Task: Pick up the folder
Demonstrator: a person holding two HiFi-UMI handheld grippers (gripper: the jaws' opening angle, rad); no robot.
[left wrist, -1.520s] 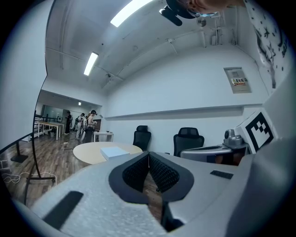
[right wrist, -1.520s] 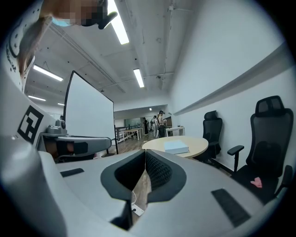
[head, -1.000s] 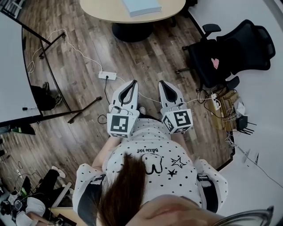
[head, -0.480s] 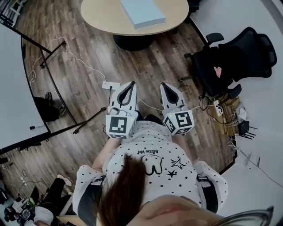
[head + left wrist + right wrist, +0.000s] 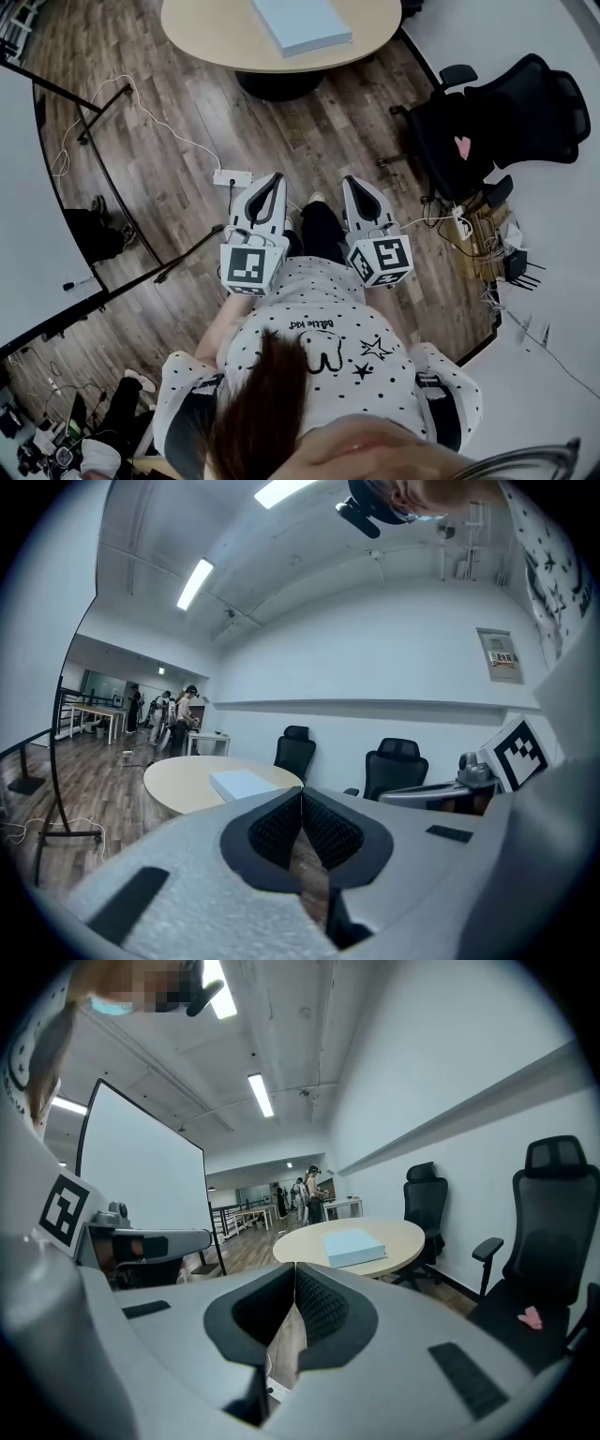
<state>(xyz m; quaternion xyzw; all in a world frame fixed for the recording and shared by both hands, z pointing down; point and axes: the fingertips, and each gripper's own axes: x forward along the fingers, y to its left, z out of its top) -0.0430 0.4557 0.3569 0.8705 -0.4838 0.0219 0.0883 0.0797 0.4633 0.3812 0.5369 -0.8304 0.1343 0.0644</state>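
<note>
Well short of the bench [image 5: 216, 33], approach step: left gripper [image 5: 271, 179] and right gripper [image 5: 355, 182] closed, empty. Next: reach folder [image 5: 302, 23], part jaws.

closed empty left gripper [image 5: 301, 794], folder [image 5: 242, 783] beyond

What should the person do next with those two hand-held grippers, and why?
Probably walk up to the round table: the pale blue folder lies on it, well ahead of the left hand-held gripper and right hand-held gripper, both shut and empty, so neither can reach yet.
</note>
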